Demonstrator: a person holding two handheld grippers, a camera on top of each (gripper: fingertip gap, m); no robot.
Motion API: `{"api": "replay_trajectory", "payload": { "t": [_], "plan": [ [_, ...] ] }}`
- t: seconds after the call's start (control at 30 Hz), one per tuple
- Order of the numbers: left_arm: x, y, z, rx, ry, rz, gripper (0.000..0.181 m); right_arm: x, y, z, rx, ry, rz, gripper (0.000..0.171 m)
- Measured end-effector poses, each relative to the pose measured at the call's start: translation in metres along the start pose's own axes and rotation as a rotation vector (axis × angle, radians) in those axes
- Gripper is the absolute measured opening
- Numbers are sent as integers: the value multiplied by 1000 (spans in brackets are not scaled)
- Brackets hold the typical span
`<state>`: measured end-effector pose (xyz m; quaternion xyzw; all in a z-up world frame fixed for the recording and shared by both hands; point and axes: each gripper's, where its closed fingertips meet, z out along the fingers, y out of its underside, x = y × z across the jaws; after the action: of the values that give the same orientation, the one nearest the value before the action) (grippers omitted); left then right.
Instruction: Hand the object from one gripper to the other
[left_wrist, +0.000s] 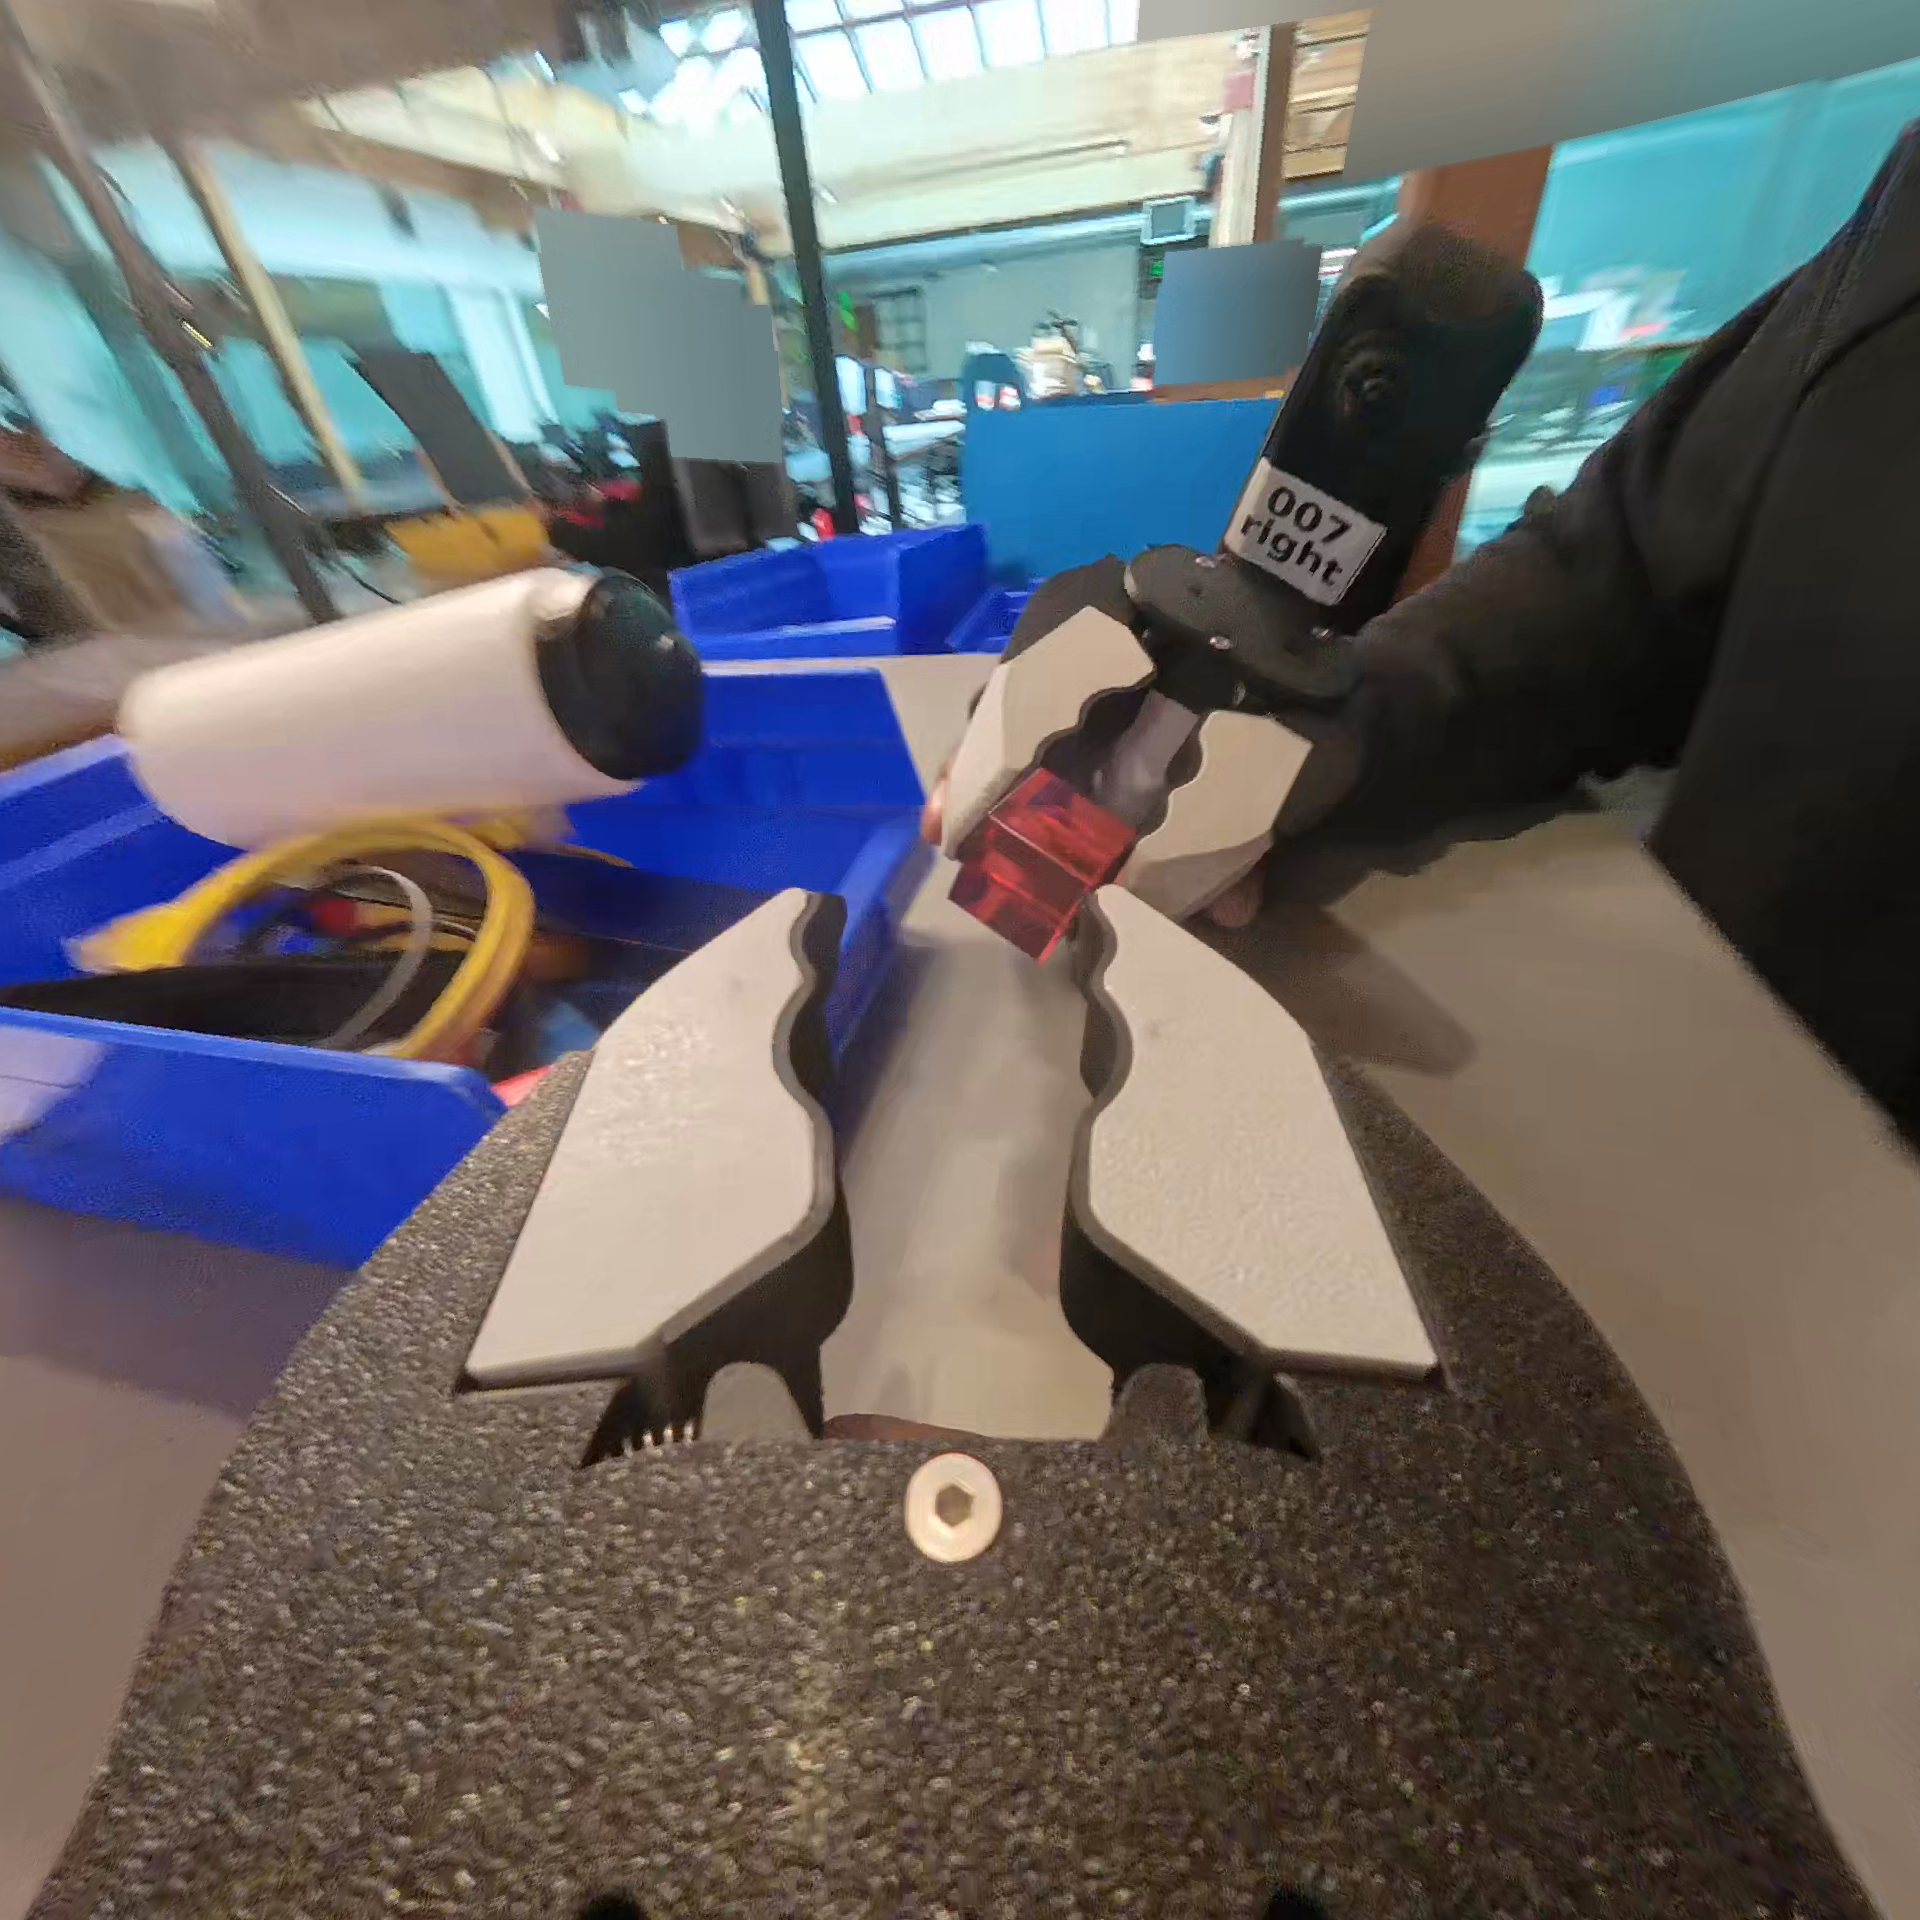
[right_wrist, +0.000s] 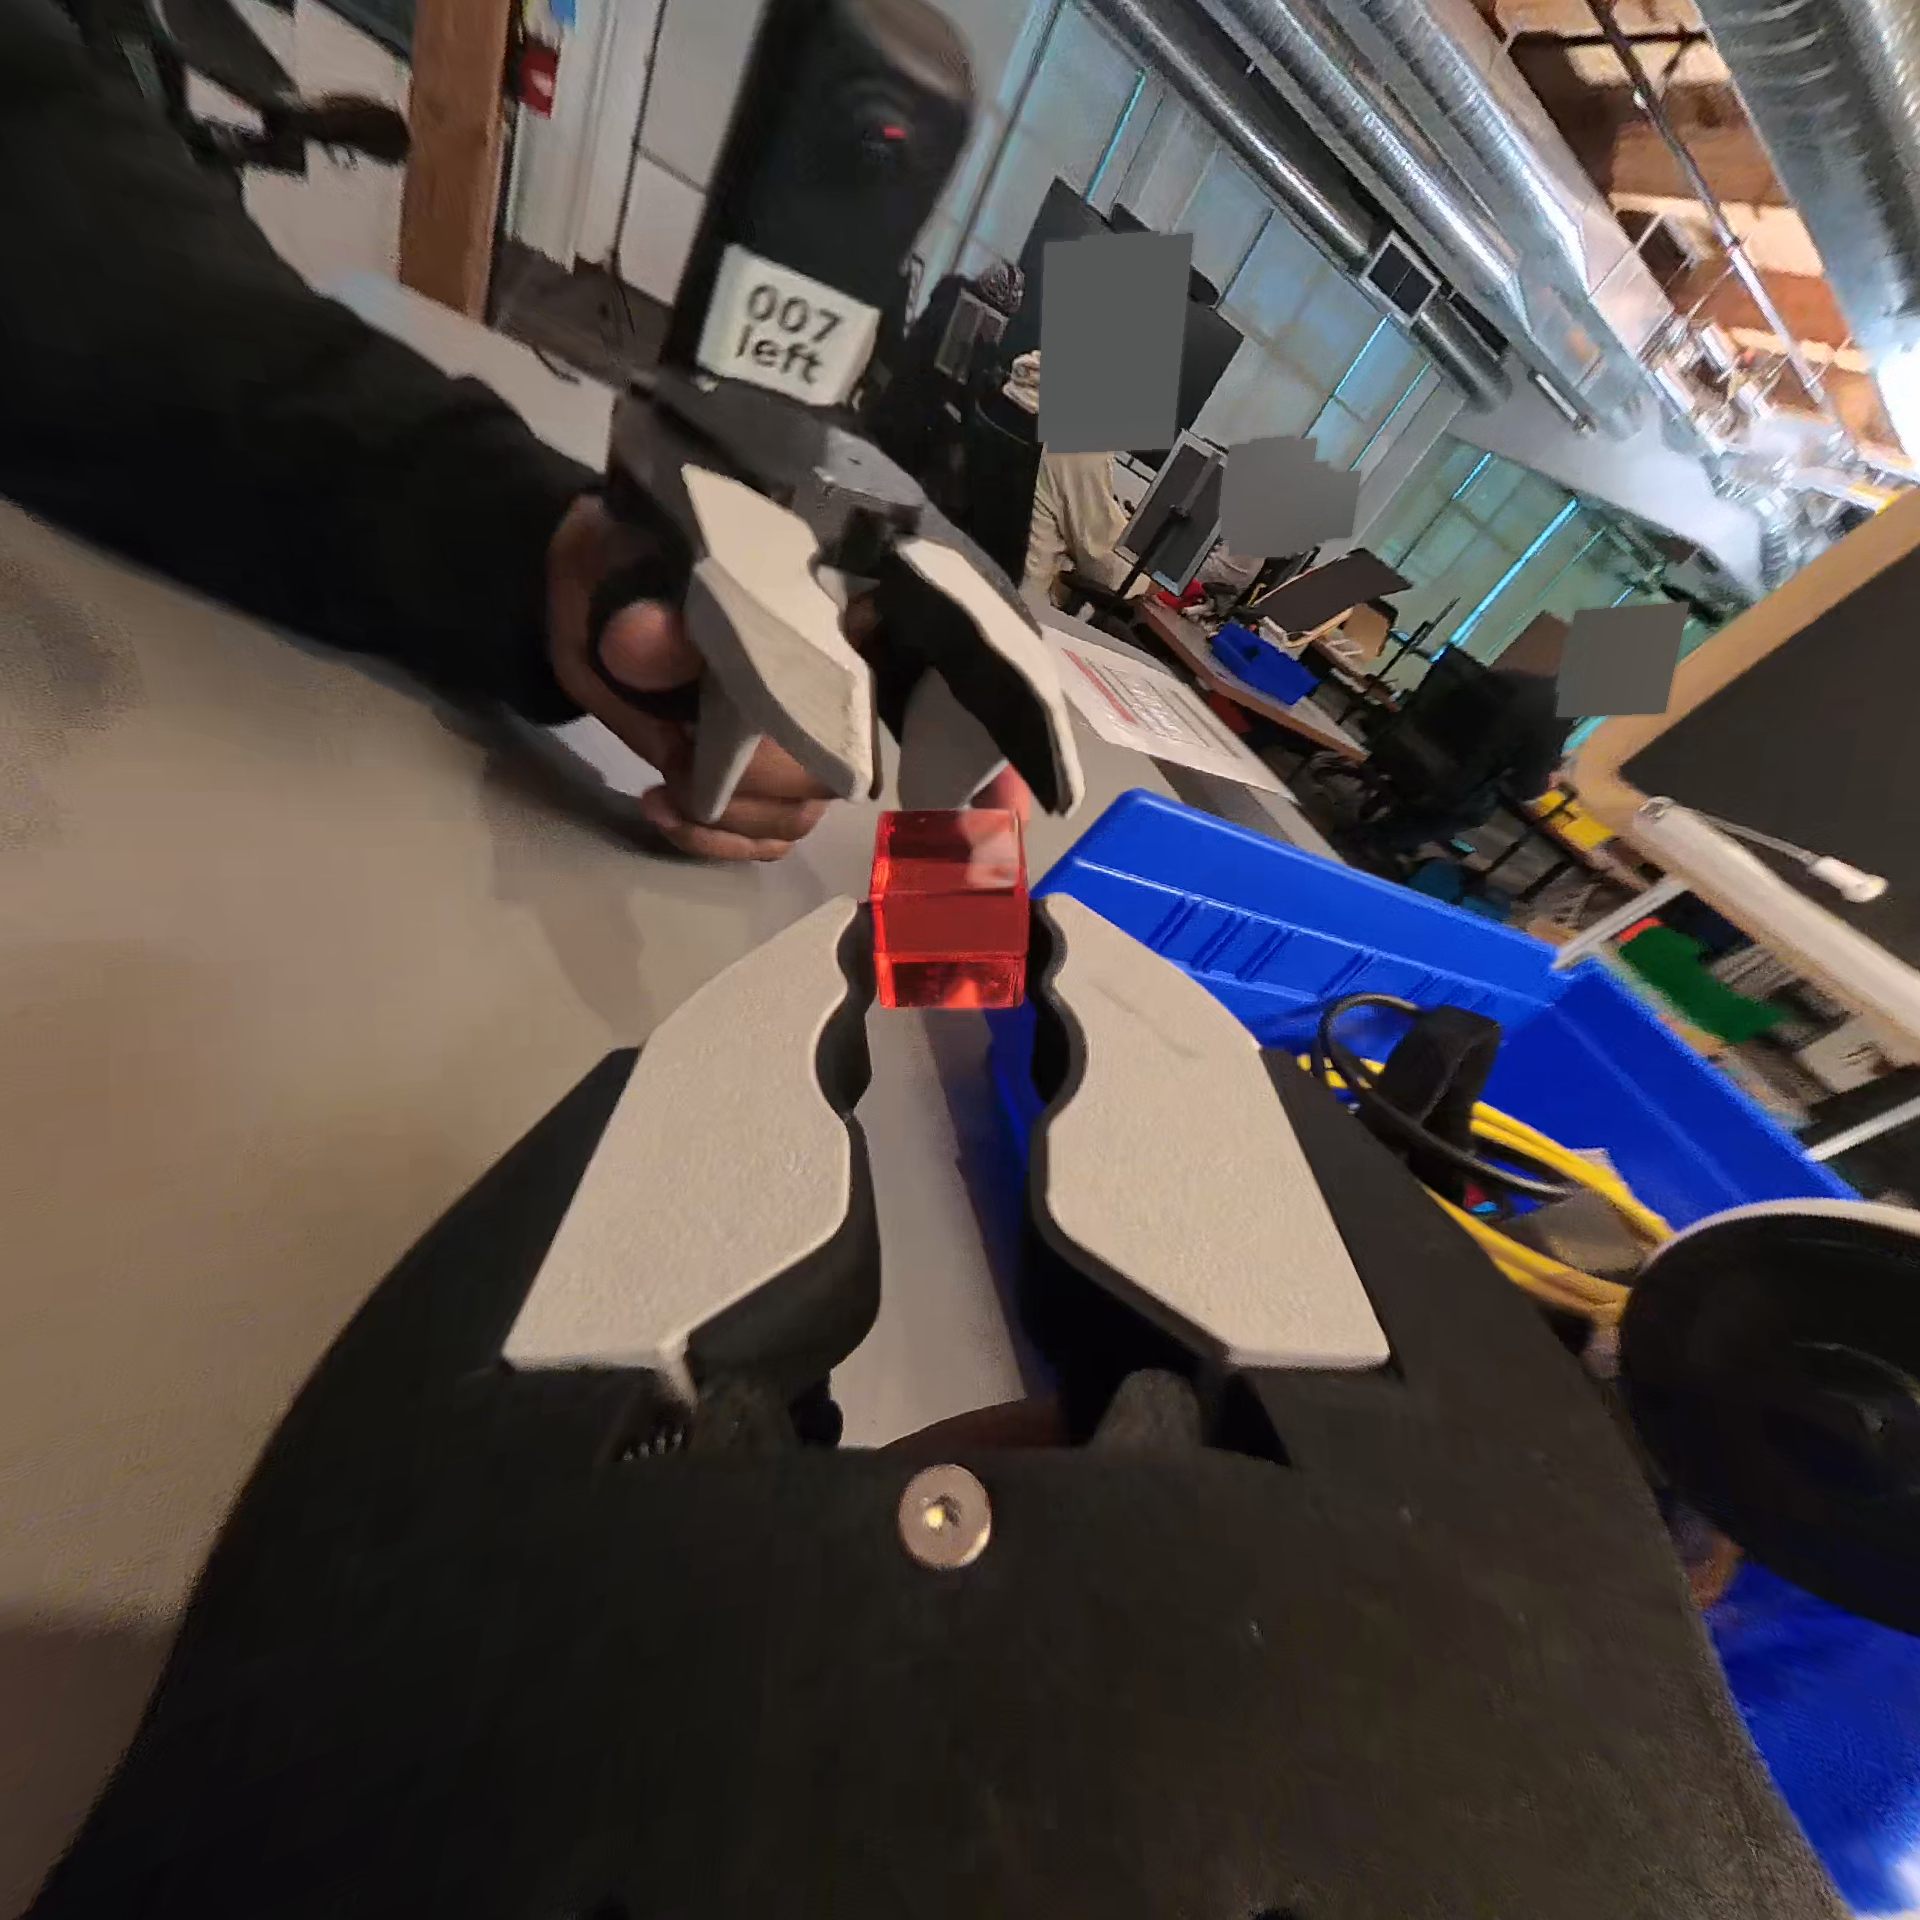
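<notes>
A clear red cube (right_wrist: 948, 920) is pinched between the tips of my right gripper (right_wrist: 948, 925), held above the grey table (right_wrist: 260, 935). In the left wrist view the same cube (left_wrist: 1039, 868) sits in the right gripper (left_wrist: 1049, 842), which points toward me. My left gripper (left_wrist: 951, 925) is open and empty, its tips just below and in front of the cube, the right tip almost touching it. In the right wrist view the left gripper (right_wrist: 961, 800) hangs open just behind and above the cube.
Blue bins (left_wrist: 239, 1132) stand beside the grippers, one holding yellow cable (left_wrist: 488, 894) and black cords. A white roller with a black end (left_wrist: 416, 707) lies across the bin. A printed sheet (right_wrist: 1153, 707) lies on the table. Black sleeves hold both grippers.
</notes>
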<state>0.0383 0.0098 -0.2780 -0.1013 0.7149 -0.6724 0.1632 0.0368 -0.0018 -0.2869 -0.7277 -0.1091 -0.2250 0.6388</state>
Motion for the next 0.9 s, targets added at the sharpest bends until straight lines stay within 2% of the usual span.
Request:
{"api": "replay_trajectory", "payload": {
  "t": [0.07,0.23,0.4,0.57,0.73,0.9],
  "plan": [
    [-4,-3,-4,28,-43,59,47,3,1,2,20,-16,83,28],
    [7,-8,-3,68,-18,90,46,8,-1,1,51,-20,155,28],
    [16,-5,1,57,-92,365,47,2,-7,-1,69,-85,242,28],
    [26,-2,3,50,-164,617,53,-15,-20,-11,118,-242,425,28],
    [35,-14,9,77,-243,742,56,-26,-26,-19,134,-382,649,28],
    [49,-5,18,35,-205,850,54,-38,-24,-17,82,-448,699,28]
  ]
}}
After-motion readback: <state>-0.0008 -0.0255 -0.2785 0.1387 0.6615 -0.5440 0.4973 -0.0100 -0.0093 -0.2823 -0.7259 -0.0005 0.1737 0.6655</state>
